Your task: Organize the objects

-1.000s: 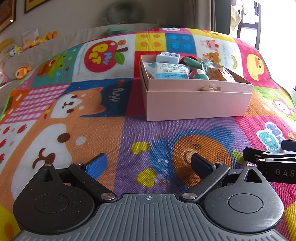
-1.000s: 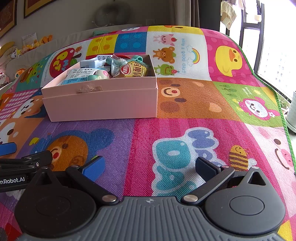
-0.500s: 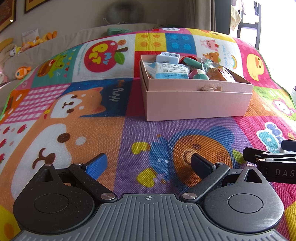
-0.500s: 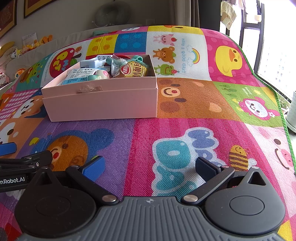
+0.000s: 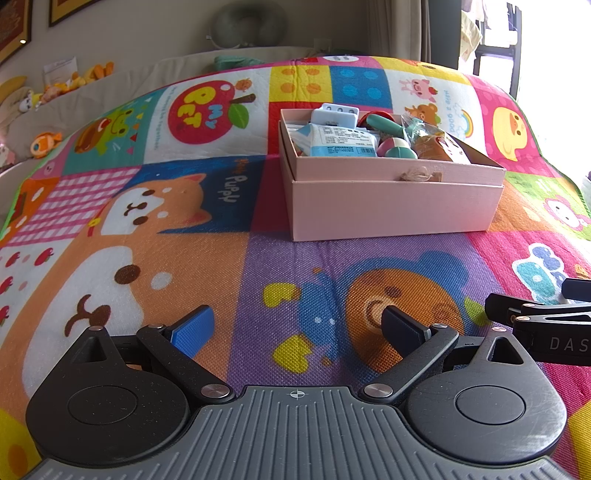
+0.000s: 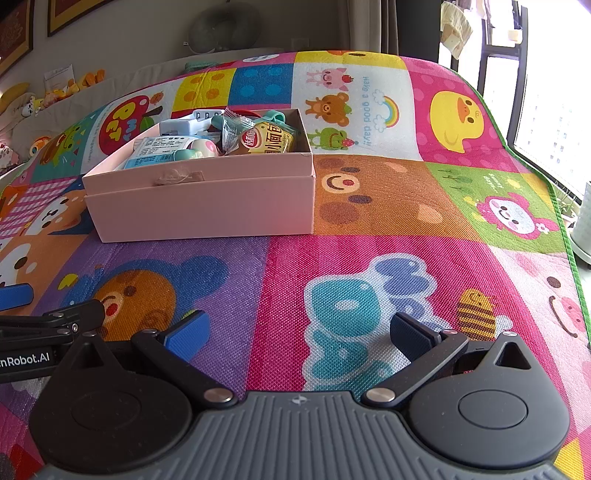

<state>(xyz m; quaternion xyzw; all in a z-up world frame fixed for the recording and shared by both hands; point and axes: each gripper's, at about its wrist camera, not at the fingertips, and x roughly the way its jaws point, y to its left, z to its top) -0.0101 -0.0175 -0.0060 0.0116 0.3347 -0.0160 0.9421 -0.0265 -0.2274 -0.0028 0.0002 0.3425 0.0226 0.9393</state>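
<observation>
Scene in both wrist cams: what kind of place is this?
Probably a home, likely a child's play area. A cartoon play mat covers the surface, plush toys line the back ledge, and framed pictures hang on the wall. A pink box sits on the mat.

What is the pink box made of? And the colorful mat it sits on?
The pink box looks like stiff cardboard with a matte paper skin: flat walls, sharp folded corners and no shine. The mat looks like soft foam or plastic with printed cartoon pictures; its surface shows a fine woven-looking grid texture, so I can't be sure which.
</observation>
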